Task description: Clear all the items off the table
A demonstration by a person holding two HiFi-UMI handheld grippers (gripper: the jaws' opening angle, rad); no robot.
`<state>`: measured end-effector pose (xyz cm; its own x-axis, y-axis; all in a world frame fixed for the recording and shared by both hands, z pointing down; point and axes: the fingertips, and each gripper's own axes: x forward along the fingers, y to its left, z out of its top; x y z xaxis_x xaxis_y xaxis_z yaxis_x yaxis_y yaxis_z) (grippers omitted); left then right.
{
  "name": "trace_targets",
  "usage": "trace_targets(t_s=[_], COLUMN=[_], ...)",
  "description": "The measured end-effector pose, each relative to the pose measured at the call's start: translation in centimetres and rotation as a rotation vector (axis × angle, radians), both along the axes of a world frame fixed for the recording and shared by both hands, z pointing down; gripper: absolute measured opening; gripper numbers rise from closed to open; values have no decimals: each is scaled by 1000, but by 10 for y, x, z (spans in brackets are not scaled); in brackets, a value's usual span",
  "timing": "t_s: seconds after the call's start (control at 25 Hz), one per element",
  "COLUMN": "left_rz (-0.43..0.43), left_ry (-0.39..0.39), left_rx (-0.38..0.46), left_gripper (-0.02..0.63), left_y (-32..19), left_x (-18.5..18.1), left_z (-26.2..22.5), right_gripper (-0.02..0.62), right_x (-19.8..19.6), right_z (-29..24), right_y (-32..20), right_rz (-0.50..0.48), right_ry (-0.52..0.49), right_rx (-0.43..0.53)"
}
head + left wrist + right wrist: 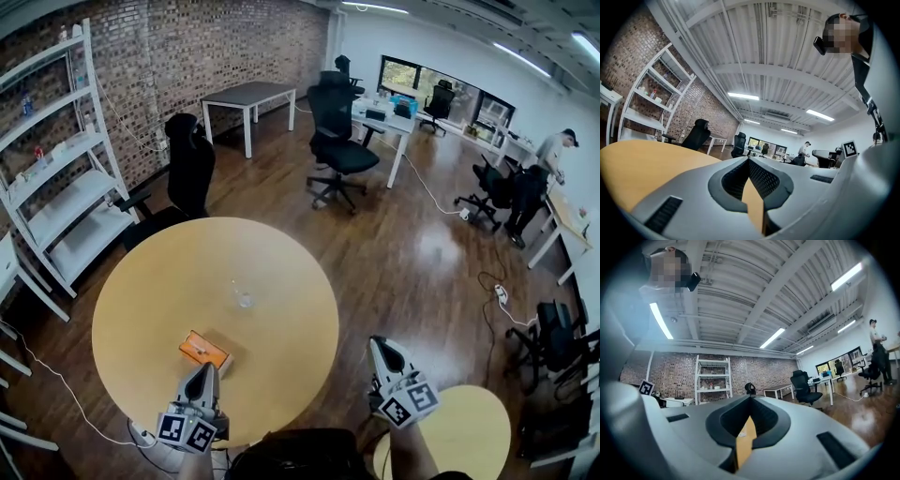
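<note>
On the round wooden table (169,281), an orange box (206,352) lies near the front edge and a clear glass (245,298) stands near the middle. My left gripper (203,372) hovers at the table's front edge just behind the orange box, its jaws together and empty. Off the table's right side, my right gripper (380,344) is shut with nothing in it. In the left gripper view the left gripper (749,160) points low across the tabletop (642,164), and neither box nor glass shows. The right gripper (750,398) faces the brick wall.
A black chair (190,169) stands at the table's far side and another (337,141) farther back. White shelving (66,178) lines the left wall. A small round table (473,427) sits at the bottom right. Desks, chairs and a person (555,155) fill the far right.
</note>
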<state>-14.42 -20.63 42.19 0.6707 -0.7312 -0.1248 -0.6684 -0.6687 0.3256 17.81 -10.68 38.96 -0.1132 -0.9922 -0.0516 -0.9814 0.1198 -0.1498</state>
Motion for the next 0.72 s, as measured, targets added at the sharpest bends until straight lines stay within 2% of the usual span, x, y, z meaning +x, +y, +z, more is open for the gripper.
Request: trace_targets(t_s=[0.72], left_rz=[-50], left_ry=[-22], left_rx=[-22], left_gripper=[-8], left_y=[-10], left_x=[-29], left_z=[4], right_gripper=[2], right_x=[-10], right_z=[7], right_y=[-16], right_rz=[-11], right_ry=[-19], right_rx=[-30])
